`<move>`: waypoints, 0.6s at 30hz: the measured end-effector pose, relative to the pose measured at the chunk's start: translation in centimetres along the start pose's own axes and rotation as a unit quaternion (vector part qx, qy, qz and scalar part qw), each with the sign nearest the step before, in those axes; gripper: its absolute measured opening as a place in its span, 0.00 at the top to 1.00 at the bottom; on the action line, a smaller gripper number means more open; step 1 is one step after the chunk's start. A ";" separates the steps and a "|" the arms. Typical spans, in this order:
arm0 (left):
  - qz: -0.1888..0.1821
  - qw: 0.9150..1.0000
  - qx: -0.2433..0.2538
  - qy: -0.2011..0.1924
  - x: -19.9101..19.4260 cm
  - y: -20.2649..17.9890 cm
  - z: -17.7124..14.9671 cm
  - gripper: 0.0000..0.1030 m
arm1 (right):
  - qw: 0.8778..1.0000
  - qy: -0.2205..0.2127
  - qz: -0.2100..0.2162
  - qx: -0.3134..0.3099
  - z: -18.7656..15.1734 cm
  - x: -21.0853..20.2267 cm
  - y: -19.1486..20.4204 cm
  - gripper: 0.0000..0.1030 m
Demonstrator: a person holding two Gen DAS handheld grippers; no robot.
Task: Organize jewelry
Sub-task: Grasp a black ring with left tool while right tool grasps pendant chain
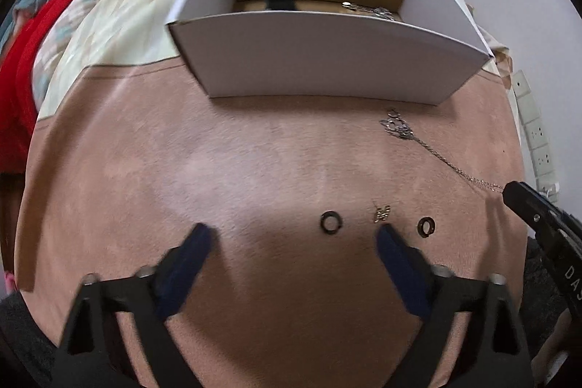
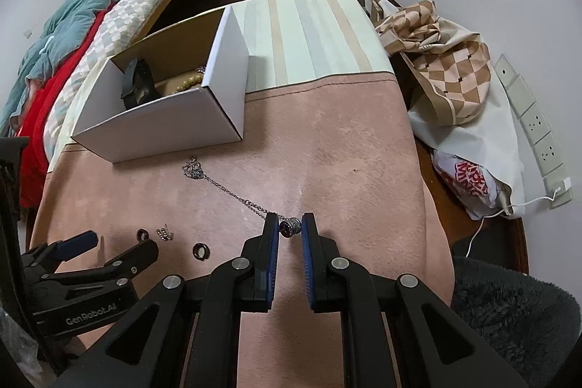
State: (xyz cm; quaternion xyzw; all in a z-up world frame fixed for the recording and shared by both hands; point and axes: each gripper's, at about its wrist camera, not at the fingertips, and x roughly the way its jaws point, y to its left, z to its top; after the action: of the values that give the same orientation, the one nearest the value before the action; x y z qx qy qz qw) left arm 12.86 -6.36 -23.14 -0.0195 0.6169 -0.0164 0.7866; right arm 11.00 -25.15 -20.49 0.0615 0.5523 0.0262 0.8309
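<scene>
Jewelry lies scattered on the pink cloth in front of me. My right gripper has its blue pads closed in on the round pendant of a silver chain necklace, pinching it between the fingertips. The chain runs away from the pendant up and to the left, ending in a small tangled heap just beside the near wall of the white cardboard box.

My left gripper hangs over the cloth with its fingers spread wide and nothing between the pads. Just ahead of it sit two dark rings: one ring between the fingertips' line, the other ring further right. Between the two rings lies a small silver earring, touching or nearly touching my right-hand fingertip; I cannot tell which.

Inside the box a black watch leans against the far side, with a string of pale beads lying on the floor of the box beside it. Bedding in red, teal and checks lies to the left of the cloth.
</scene>
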 end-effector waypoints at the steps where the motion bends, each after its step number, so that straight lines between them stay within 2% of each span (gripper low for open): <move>1: 0.005 1.000 0.006 -0.003 0.0 -0.3 0.0 0.28 | 1.000 0.000 -0.001 0.001 0.0 0.0 0.1 0.87; 3: 0.012 1.000 0.023 -0.013 -0.3 -1.0 0.0 0.45 | 1.000 -0.001 -0.002 0.001 0.0 0.0 0.1 0.87; 4: 0.015 0.999 0.028 -0.016 -0.4 -1.1 0.1 0.50 | 1.000 -0.001 -0.002 0.001 0.0 0.0 0.1 0.87; 5: 0.013 0.999 0.033 -0.022 -0.6 -1.4 0.1 0.66 | 1.000 -0.002 -0.003 0.001 0.1 0.0 0.2 0.87; 6: 0.013 0.999 0.036 -0.023 -0.7 -1.7 0.1 0.77 | 1.000 -0.002 -0.003 0.001 0.1 0.0 0.2 0.87; 9: 0.011 0.999 0.043 -0.024 -0.7 -2.1 0.3 0.90 | 1.000 -0.002 -0.003 0.000 0.0 0.0 0.2 0.87; 18: 0.000 0.998 0.043 -0.039 -1.8 -1.4 0.3 0.90 | 1.000 -0.018 0.016 -0.003 0.6 -2.1 0.9 0.87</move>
State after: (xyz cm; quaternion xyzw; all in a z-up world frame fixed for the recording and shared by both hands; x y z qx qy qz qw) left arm 12.76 -7.62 -21.22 0.0142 0.5843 -0.0422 0.8103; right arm 10.81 -24.52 -18.24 0.0683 0.5362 0.0399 0.8404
